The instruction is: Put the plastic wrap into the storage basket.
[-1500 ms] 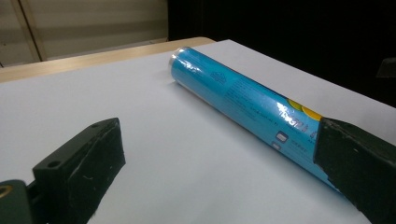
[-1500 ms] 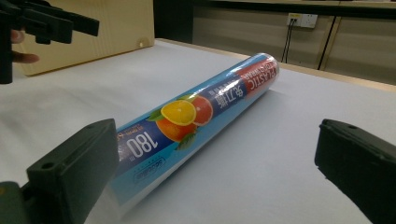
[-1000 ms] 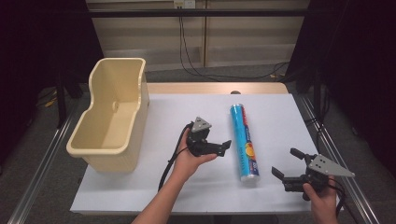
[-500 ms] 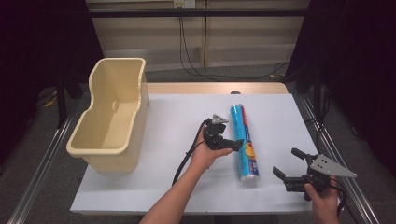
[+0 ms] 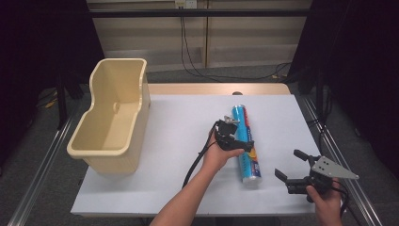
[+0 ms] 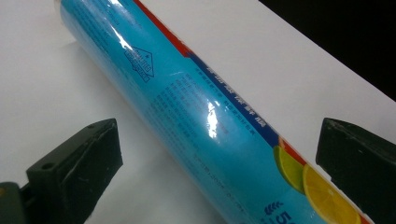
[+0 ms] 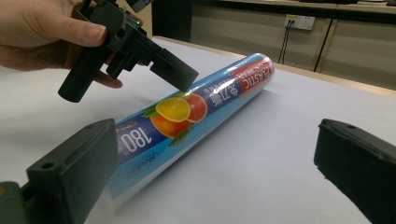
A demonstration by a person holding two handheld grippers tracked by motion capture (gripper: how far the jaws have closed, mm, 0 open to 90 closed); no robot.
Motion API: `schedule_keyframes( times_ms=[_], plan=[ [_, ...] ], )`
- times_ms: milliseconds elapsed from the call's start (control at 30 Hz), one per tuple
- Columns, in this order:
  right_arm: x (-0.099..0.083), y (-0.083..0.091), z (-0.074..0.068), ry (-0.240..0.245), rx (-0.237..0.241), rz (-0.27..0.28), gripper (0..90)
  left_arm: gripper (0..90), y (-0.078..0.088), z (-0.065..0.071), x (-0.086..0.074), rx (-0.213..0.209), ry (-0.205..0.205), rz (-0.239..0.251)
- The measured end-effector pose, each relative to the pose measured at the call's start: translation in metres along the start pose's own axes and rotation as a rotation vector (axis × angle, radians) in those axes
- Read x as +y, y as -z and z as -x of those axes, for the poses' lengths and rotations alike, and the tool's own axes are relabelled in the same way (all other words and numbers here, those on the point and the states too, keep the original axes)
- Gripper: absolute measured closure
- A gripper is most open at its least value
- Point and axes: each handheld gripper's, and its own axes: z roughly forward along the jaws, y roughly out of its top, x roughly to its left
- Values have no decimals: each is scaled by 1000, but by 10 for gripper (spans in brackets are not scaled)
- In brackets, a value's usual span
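The left hand-held gripper (image 5: 240,143) has moved from beside the blue roll (image 5: 245,141) to straddle it, jaws spread, ready to clamp. The roll lies on the counter (image 5: 179,141); the right hand-held gripper (image 5: 289,167) waits open nearby.

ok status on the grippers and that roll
Left gripper open, jaws either side of the roll, no grip yet. Right gripper open, off to the side. Roll flat on the table, nothing in the way.
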Motion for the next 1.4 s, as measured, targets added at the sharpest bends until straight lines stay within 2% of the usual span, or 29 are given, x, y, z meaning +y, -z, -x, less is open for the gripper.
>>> schedule_keyframes(
  times_ms=[200, 500, 600, 733, 767, 833, 933, 1033, 1100, 1133, 1167, 1233, 1300, 1400],
  plan=[
    [0, 1, 0, 4, -12, -4, 0, 0, -8, 2, -1, 32, 29, -8],
    [1, 0, -1, 21, -13, -12, 0, 0, -14, 6, -2, 54, 25, -13],
    [0, 1, 0, 14, -17, -14, 0, 0, -14, 4, -3, 74, 30, -17],
    [1, 1, 0, 14, -21, -13, 0, 0, -13, 3, -4, 99, 14, -31],
    [1, 2, 1, 20, -23, -8, 0, 0, -10, -1, -4, 115, 0, -47],
    [1, 2, 1, 20, -25, -7, 0, 0, -8, -4, -4, 125, 3, -50],
    [1, 2, 2, 17, -24, -6, 0, 1, 1, -17, -5, 154, 20, -60],
    [1, 2, 1, 17, -24, -6, 0, 3, 7, -23, -5, 175, 28, -61],
    [1, 2, 1, 21, -22, -8, 0, 6, 18, -34, -5, 203, 42, -69],
    [1, 2, 1, 20, -23, -9, 0, 8, 18, -34, -5, 203, 42, -69],
    [1, 2, 1, 20, -23, -9, 0, 8, 24, -41, -5, 214, 63, -71],
    [1, 1, 0, 20, -21, -9, 0, 8, 28, -45, -6, 219, 72, -73],
    [1, 1, 0, 22, -21, -11, 0, 9, 36, -54, -8, 239, 104, -77],
    [1, 1, 0, 21, -20, -11, 0, 16, 40, -60, -10, 251, 118, -93]
  ],
)
